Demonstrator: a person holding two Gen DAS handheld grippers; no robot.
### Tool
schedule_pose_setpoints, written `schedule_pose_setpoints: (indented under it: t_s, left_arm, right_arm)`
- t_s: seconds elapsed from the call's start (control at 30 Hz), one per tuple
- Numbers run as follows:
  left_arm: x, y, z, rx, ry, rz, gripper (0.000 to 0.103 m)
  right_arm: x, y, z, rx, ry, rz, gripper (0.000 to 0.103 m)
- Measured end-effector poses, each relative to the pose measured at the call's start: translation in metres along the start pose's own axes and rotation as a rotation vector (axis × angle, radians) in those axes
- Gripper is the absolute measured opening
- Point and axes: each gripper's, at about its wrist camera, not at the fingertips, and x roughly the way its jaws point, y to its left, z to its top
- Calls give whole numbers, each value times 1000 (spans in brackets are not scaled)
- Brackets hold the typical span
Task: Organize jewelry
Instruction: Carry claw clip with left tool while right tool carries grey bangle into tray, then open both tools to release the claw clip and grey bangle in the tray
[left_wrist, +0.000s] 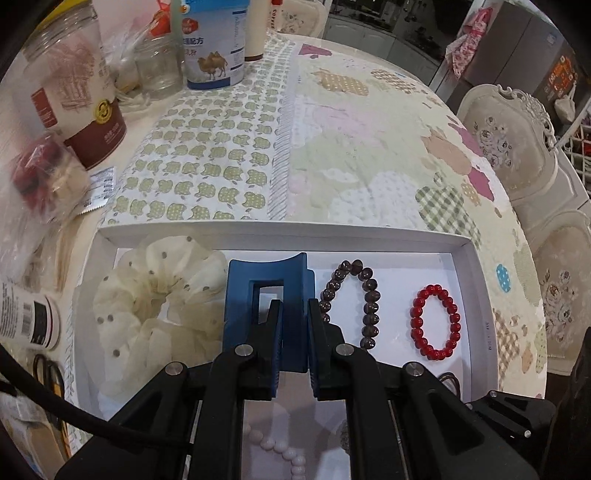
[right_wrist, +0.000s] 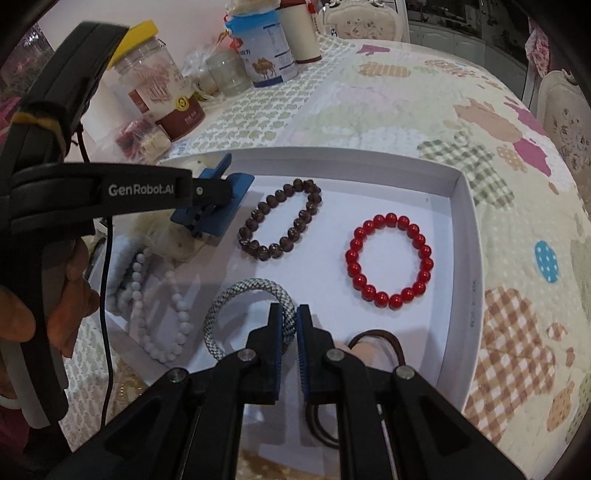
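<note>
A: Status on both grippers?

B: left gripper (left_wrist: 295, 306) is clamped on the blue hair claw clip (left_wrist: 271, 291). Clip sits over the white tray (left_wrist: 463, 254), between the cream scrunchie (left_wrist: 147, 295) and the brown bead bracelet (left_wrist: 352, 299). right gripper (right_wrist: 290, 314) is clamped on the grey-white braided hair tie (right_wrist: 225, 314), near the tray's front edge.

A: Geometry for the set-down?

B: Clip's long axis runs straight out along the left jaws, away from the camera; the jaws pinch one of its side bars. Can't tell whether it touches the tray floor yet. My read: free floor for it is the narrow strip between scrunchie and brown bracelet, so it needs to go down along that axis, not sideways. Left hand is the nearer one to that strip.

A: And the tie?

B: Its loop lies left of the right jaws, which grip its right edge. white bead necklace (right_wrist: 162, 314) just beside it on the left, brown elastic band (right_wrist: 384, 339) just right. red bead bracelet (right_wrist: 389, 262) is apart, further back on the right.

A: Readable text?

B: "GenRobot.AI" on the left gripper's side. The blue-lidded tin (right_wrist: 267, 55) has a camel picture; its print is too small to read.
</note>
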Motion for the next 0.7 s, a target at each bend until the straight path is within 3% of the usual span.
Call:
schedule_pose_setpoints:
  t_s: [0.13,0.2,0.27,0.7]
  left_arm:
    - [4,0,1,-5,10,0,2]
    - [6,0,0,-9,21,-1,6]
    - [6,0,-1,-12,24,0,14]
    - [-34,-4,-4,-2,-46,21,21]
  right_arm:
    - [5,1,-1,-2,5,4,14]
    - [6,0,-2,0,7,-3,31]
    - [5,-2,-3,15,2,9,38]
    - [-26,-5,-7,49,-60,29,42]
